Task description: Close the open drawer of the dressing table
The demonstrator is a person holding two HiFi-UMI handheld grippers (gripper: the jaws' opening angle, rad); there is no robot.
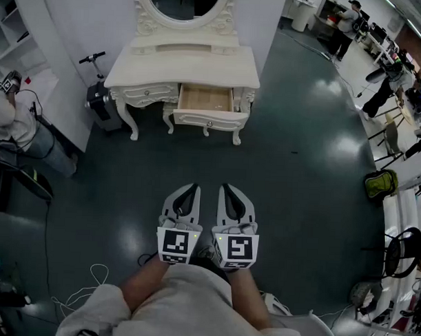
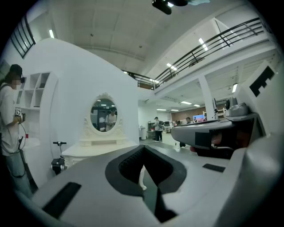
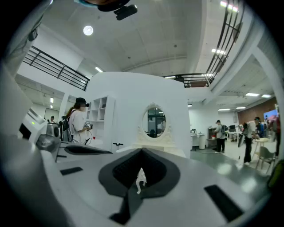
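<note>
The cream dressing table point(image 1: 183, 68) stands against the white wall at the top of the head view, under an oval mirror point(image 1: 183, 3). Its right-hand drawer point(image 1: 207, 100) is pulled out and shows a bare wooden bottom. Both grippers hover side by side over the dark floor, well short of the table and pointing at it. My left gripper point(image 1: 193, 188) is shut with nothing between its jaws, and so is my right gripper point(image 1: 225, 188). The left gripper view shows the table point(image 2: 95, 147) and mirror point(image 2: 104, 115) beyond the joined tips point(image 2: 143, 150). In the right gripper view the mirror point(image 3: 154, 122) rises above the joined tips point(image 3: 142, 150).
An electric scooter point(image 1: 96, 92) leans left of the table. A person point(image 1: 12, 122) stands by white shelves point(image 1: 15, 33) at far left. Cables point(image 1: 89, 277) lie on the floor near my feet. Chairs point(image 1: 400, 253), a yellow-green bag point(image 1: 380, 182) and other people point(image 1: 346, 20) are on the right.
</note>
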